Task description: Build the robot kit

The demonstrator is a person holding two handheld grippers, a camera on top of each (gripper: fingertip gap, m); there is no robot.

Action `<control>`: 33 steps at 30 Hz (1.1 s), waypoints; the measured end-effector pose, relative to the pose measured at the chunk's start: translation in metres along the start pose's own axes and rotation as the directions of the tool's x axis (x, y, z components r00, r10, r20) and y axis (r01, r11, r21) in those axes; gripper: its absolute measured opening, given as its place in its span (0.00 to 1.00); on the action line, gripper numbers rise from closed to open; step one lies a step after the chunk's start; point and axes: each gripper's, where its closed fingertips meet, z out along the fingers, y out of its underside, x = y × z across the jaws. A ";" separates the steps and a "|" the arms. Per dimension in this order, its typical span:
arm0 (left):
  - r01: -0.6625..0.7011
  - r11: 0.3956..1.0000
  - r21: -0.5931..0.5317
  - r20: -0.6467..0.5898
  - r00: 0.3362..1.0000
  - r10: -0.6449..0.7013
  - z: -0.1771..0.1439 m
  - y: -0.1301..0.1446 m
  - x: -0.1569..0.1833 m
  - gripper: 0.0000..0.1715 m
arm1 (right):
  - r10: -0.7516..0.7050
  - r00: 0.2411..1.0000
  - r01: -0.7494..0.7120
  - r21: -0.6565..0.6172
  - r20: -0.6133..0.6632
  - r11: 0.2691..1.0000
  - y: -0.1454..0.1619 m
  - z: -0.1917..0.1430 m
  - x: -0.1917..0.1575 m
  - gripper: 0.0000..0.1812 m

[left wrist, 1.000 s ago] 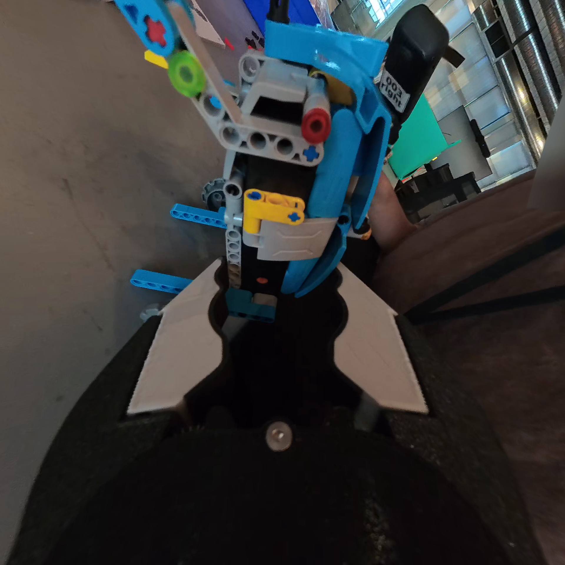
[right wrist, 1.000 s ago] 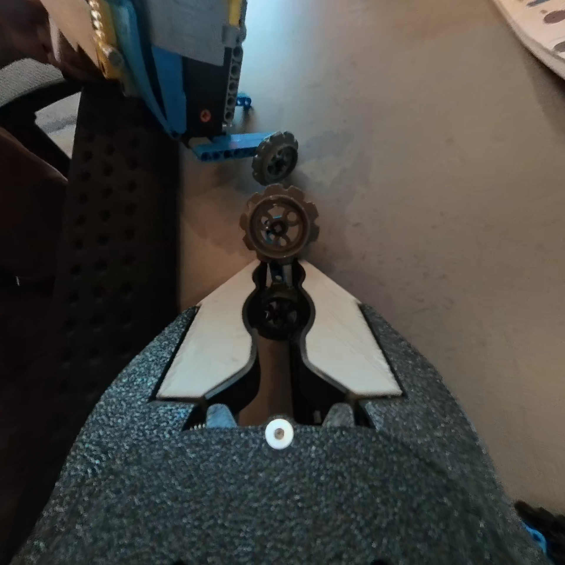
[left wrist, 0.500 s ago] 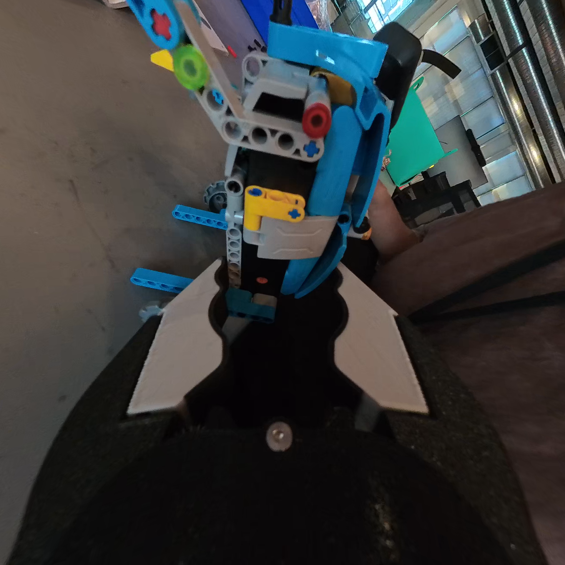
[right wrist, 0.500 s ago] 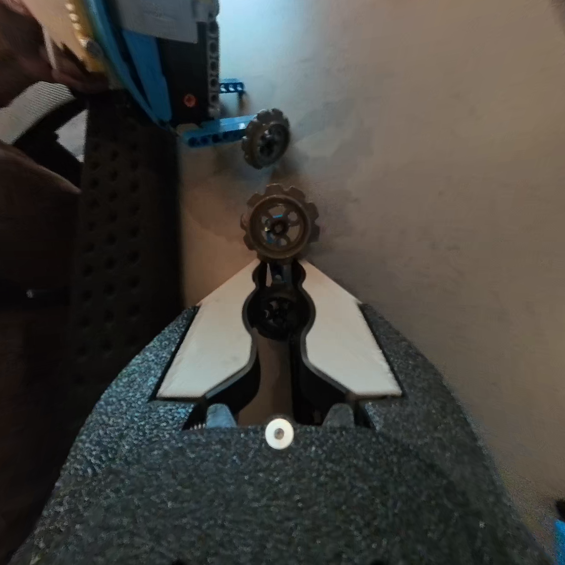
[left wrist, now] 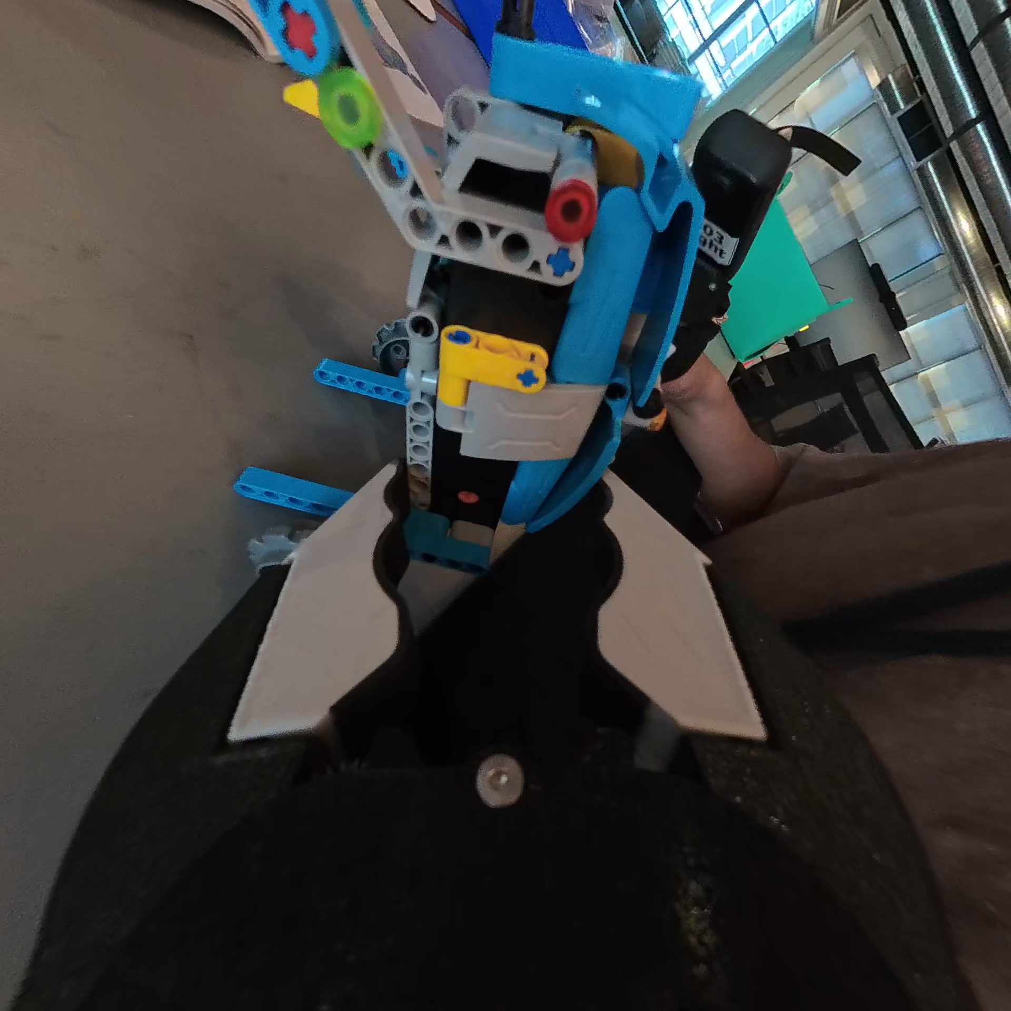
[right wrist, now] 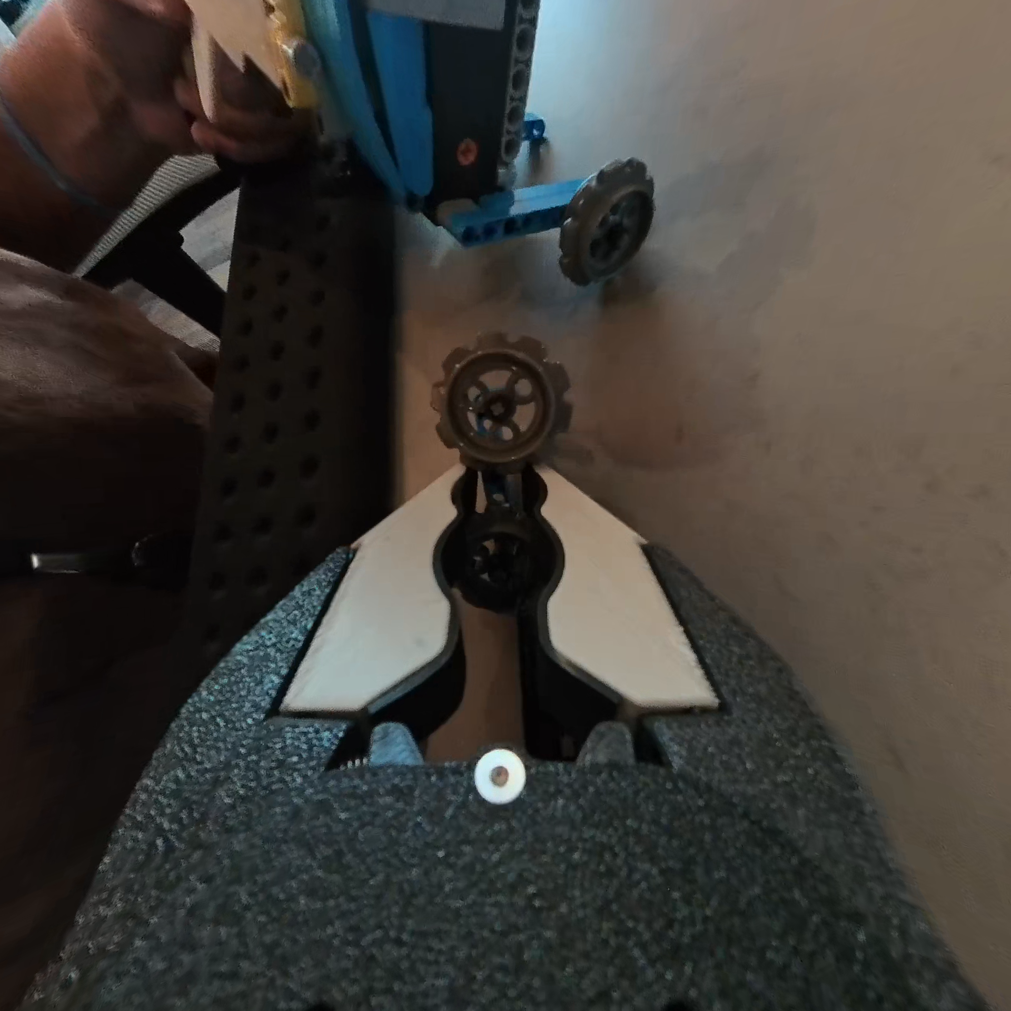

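Currently the left gripper (left wrist: 495,492) has its white fingers (left wrist: 323,618) spread fairly wide around the lower end of a brick-built model (left wrist: 514,306), which stands upright between them; whether the pads actually press on it cannot be told, since the contact is hidden in shadow. Landmark for all positions: this model. Its body is black with blue curved panels on its right side, a grey perforated beam (left wrist: 481,235) across the upper part carrying a red round pin (left wrist: 571,210), and a yellow connector (left wrist: 487,364) over a grey panel at mid-height. Two blue beams (left wrist: 358,383) stick out from its left side toward the grey table (left wrist: 137,328). Above and left of the model sit a green ring (left wrist: 350,109) and a blue disc with a red cross (left wrist: 301,33). Behind its right side a black handle-like device (left wrist: 733,180) and a person's hand (left wrist: 706,416) are visible. In the right wrist view the right gripper (right wrist: 500,481) has its fingers drawn narrow, clamped on a small axle piece with two dark toothed wheels (right wrist: 500,402), one ahead of the tips, one in the rounded recess behind them. It sits just below the model's base, where a blue beam carries another dark wheel (right wrist: 607,219). A black perforated strip (right wrist: 295,355) runs down the table edge to the left.
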 end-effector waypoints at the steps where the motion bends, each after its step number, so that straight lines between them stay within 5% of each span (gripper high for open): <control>1: 0.003 1.000 0.005 0.002 1.000 -0.003 0.000 -0.001 0.000 0.38 | 0.010 1.000 -0.010 0.003 0.013 1.000 -0.001 0.001 -0.002 0.09; 8: 0.026 1.000 0.016 -0.012 1.000 -0.025 -0.001 -0.003 -0.001 0.38 | 0.111 0.986 -0.115 0.034 0.122 0.993 -0.005 0.002 -0.009 0.09; 12: 0.056 0.998 0.020 -0.036 0.998 -0.056 -0.002 -0.005 0.000 0.38 | 0.205 0.935 -0.261 0.171 0.289 0.950 -0.034 -0.011 -0.015 0.06; 16: 0.110 0.993 0.045 -0.071 0.992 -0.107 -0.005 -0.011 -0.001 0.38 | 0.383 0.735 -0.576 0.216 0.559 0.789 -0.080 -0.014 -0.020 0.05; 22: 0.116 0.992 0.045 -0.075 0.991 -0.112 -0.006 -0.011 -0.001 0.37 | 0.509 0.536 -0.747 0.098 0.674 0.657 -0.086 0.011 -0.028 0.05; 25: 0.088 0.996 0.030 -0.054 0.995 -0.086 -0.003 -0.008 -0.001 0.38 | 0.513 0.575 -0.741 0.140 0.638 0.656 -0.088 0.012 -0.020 0.06; 33: 0.102 0.994 0.040 -0.057 0.993 -0.099 -0.003 -0.010 -0.001 0.37 | 0.535 0.529 -0.760 0.087 0.659 0.645 -0.085 0.016 -0.024 0.06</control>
